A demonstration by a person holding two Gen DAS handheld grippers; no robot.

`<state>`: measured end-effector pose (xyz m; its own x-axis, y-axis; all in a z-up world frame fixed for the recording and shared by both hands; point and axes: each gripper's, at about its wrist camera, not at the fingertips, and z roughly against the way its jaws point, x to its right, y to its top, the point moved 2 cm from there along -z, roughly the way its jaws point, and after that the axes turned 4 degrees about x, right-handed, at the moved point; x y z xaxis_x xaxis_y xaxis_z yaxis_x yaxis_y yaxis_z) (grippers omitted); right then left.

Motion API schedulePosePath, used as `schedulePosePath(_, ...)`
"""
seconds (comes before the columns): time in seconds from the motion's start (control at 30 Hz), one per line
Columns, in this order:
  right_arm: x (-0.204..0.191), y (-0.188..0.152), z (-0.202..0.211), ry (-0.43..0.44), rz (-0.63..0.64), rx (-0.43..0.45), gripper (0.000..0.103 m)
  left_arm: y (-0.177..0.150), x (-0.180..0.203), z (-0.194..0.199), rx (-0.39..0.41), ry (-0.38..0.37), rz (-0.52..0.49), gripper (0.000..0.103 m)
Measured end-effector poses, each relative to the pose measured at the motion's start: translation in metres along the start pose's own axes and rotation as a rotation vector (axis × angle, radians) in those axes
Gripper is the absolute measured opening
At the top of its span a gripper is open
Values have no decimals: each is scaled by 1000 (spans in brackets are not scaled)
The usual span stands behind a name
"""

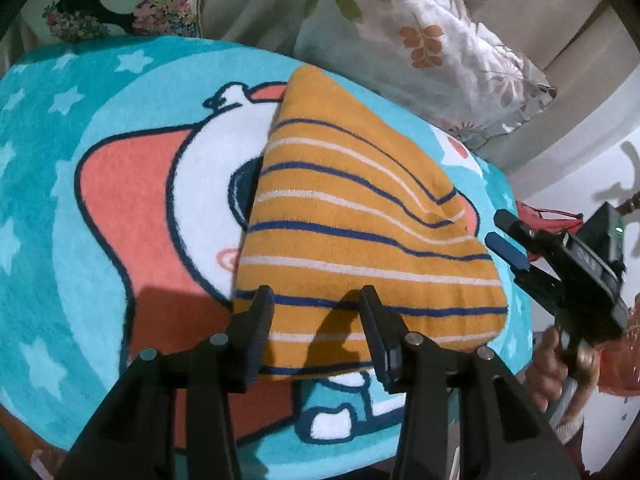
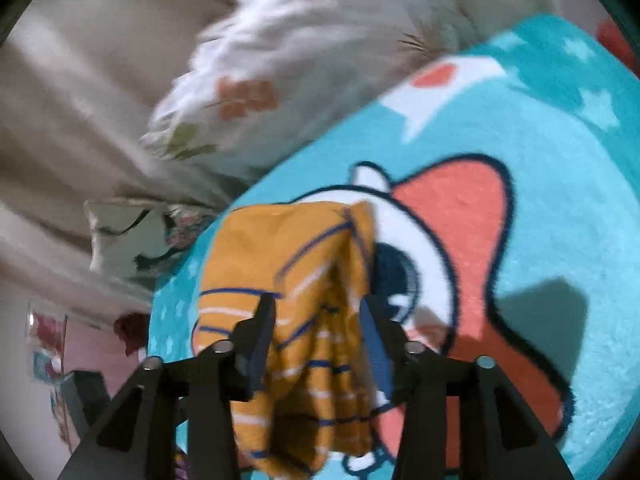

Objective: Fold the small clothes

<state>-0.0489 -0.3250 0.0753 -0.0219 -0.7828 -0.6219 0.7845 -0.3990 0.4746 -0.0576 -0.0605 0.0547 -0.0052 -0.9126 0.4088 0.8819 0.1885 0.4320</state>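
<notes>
A mustard garment (image 1: 352,208) with navy and white stripes lies folded on a teal cartoon blanket (image 1: 60,200). My left gripper (image 1: 316,300) hovers open over its near edge, fingers astride the cloth without pinching it. At the garment's right edge a hand (image 1: 548,364) holds my right gripper (image 1: 496,227), which is open with nothing between its blue pads. In the blurred right wrist view the garment (image 2: 280,248) looks bunched and lies beyond and beneath the open right gripper (image 2: 317,308), on the blanket (image 2: 560,160).
A white pillow with a leaf print (image 1: 432,48) (image 2: 280,60) lies against beige bedding behind the blanket. A smaller floral cushion (image 1: 120,8) (image 2: 128,232) sits at the far corner. The blanket's edge drops off on the right, near a red object (image 1: 540,212).
</notes>
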Motion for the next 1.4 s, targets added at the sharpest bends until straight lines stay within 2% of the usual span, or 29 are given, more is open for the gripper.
schedulePosePath(0.03,-7,-5,-6,-2,46,-19,48,2,1,-1,2,9,2,45)
schedulePosePath(0.07,-16,-13,-18,-25,111,-49,39,4,1,-2,7,15,4,46)
schedulePosePath(0.1,-15,-20,-25,-64,143,-74,24,7,3,-3,12,19,6,50)
schedulePosePath(0.17,-3,-31,-45,-147,187,-119,16,14,1,-3,31,34,12,58)
schedulePosePath(0.2,7,-33,-50,-159,186,-115,15,18,0,-3,40,41,18,63)
schedulePosePath(0.23,13,-32,-45,-153,172,-102,18,22,-2,-3,46,44,23,67)
schedulePosePath(0.27,16,-28,-42,-181,168,-115,37,27,-4,-3,54,42,25,70)
schedulePosePath(0.3,18,-25,-38,-190,164,-116,45,32,-6,-4,58,40,25,74)
schedulePosePath(0.37,22,-16,-24,-112,114,-94,45,45,-12,-8,70,25,27,78)
schedulePosePath(0.43,25,-8,-19,-52,73,-77,52,54,-16,-15,73,-9,29,86)
schedulePosePath(0.47,25,-6,-20,-39,62,-72,67,60,-20,-20,74,-25,32,87)
schedulePosePath(0.5,27,-4,-23,-30,51,-69,76,65,-22,-28,66,-44,33,88)
schedulePosePath(0.67,42,-2,-70,2,-40,-145,76,73,-20,-70,-32,-123,2,91)
schedulePosePath(0.73,42,1,-72,22,-66,-104,77,69,-16,-86,-92,-186,27,91)
schedulePosePath(0.77,39,1,-77,32,-74,-124,70,65,-11,-94,-136,-235,47,91)
schedulePosePath(0.8,34,-1,-82,62,-88,-161,44,62,-8,-96,-149,-247,48,88)
schedulePosePath(0.87,24,0,-86,58,-94,-179,36,60,-2,-91,-128,-223,15,78)
schedulePosePath(0.93,4,4,-80,52,-48,-168,33,62,-2,-77,-116,-240,7,62)
schedulePosePath(1.03,-21,9,-71,116,-47,-146,33,66,-6,-46,-84,-275,2,60)
schedulePosePath(1.1,-36,10,-70,154,-37,-133,33,71,-11,-24,-48,-251,-23,60)
schedulePosePath(1.17,-44,8,-75,155,-26,-133,34,76,-17,-19,-46,-204,-33,63)
schedulePosePath(1.2,-45,6,-82,130,-25,-137,39,78,-22,-21,-52,-153,-41,67)
schedulePosePath(1.3,-36,-3,-101,-35,-18,-148,40,75,-40,-28,-87,-20,-51,67)
schedulePosePath(1.33,-34,-6,-100,-80,-9,-135,40,71,-45,-22,-76,1,-55,67)
schedulePosePath(1.4,-35,-7,-90,-80,-19,-110,42,67,-51,-6,-47,-6,-64,68)
